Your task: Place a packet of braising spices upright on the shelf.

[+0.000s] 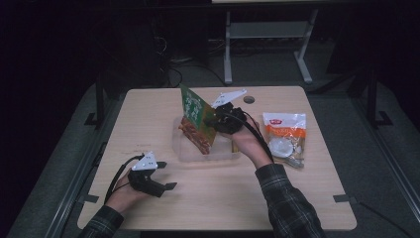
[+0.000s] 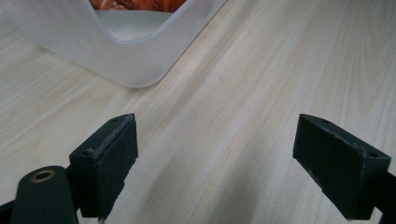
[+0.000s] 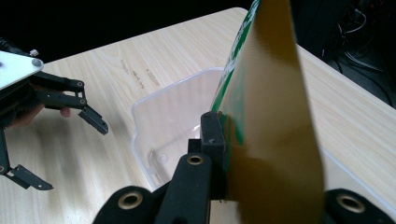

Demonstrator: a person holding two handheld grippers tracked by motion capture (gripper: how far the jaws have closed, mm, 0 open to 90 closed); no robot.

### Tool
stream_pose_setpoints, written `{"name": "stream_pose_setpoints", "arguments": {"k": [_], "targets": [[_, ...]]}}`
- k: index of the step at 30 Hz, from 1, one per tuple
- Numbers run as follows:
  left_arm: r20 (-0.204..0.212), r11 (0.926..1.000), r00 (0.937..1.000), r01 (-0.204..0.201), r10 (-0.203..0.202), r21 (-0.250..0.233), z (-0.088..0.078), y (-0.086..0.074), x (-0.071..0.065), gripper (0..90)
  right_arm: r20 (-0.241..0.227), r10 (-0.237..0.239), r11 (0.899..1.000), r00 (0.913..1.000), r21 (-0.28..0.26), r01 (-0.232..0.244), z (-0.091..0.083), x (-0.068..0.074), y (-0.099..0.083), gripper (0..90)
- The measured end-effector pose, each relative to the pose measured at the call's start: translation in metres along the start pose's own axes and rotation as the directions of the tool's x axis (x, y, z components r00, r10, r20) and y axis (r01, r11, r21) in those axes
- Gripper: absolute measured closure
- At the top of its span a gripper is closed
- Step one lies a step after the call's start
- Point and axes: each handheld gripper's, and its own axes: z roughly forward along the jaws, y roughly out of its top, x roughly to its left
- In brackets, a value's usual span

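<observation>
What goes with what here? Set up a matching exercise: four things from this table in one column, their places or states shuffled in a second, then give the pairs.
Things:
1. green snack bag
2. clear plastic tub
3. white and orange packet
4. left gripper

Places or states:
A. lies flat on the table, to the right of the tub
B. jaws open, nothing between them
C. pinched in the right gripper, tilted over the tub
D. sits mid-table, under the bag

Pairs: 1-C, 2-D, 3-A, 4-B
</observation>
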Motion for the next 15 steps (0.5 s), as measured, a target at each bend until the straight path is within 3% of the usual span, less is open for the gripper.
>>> {"name": "stream_pose_setpoints", "arguments": {"k": [15], "targets": [[0.035,0.9994,0.9991,-0.025,0.024,0.023,0.003,0.000,-0.004,13.5,-0.019,-0.018,0.999,0.9997,0.029,0.019,0.014,0.002,0.003,88.3]]}}
